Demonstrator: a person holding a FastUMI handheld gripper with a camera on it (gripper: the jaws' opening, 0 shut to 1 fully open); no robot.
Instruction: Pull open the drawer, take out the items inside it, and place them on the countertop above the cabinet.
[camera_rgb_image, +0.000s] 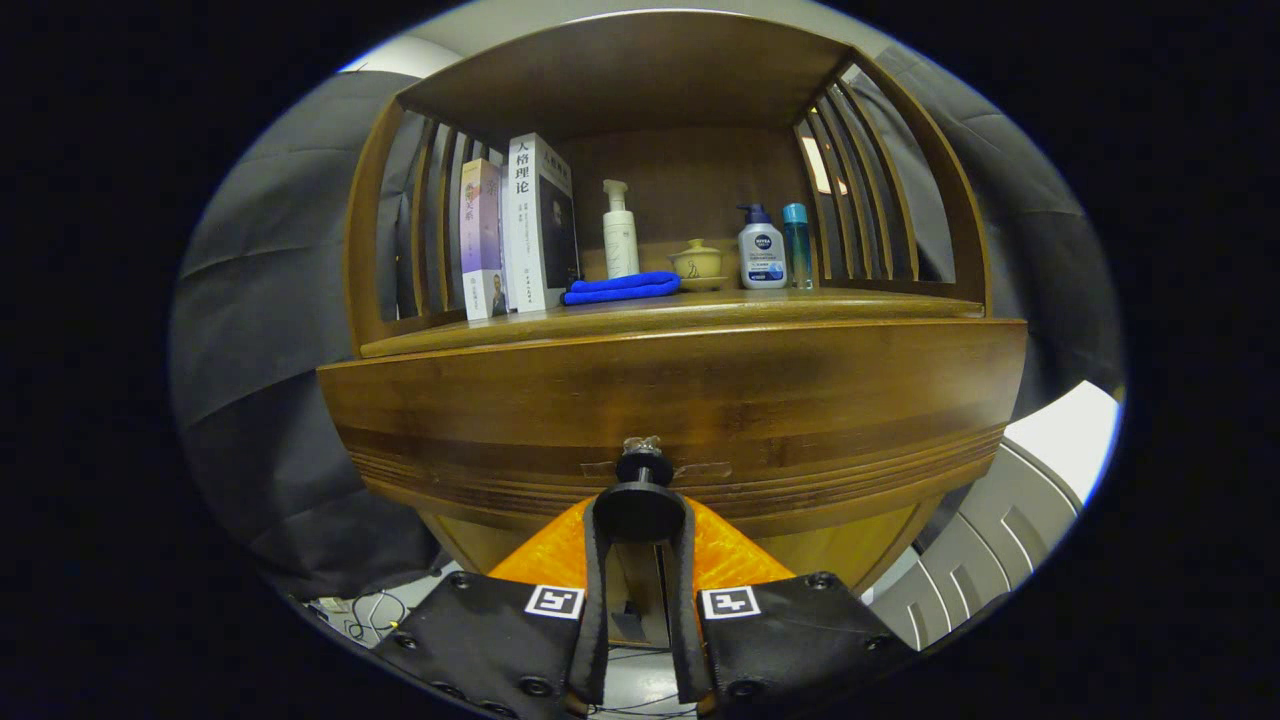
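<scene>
Wooden cabinet countertop
Two books, blue cloth, pump bottle, lidded cup, lotion bottle and teal bottle stand there.

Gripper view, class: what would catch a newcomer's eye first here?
The black knob on the wooden drawer front, sitting between the tongs, whose fingers press on its sides. Above, on the countertop, a blue cloth lies beside two upright books, with bottles further along.
</scene>
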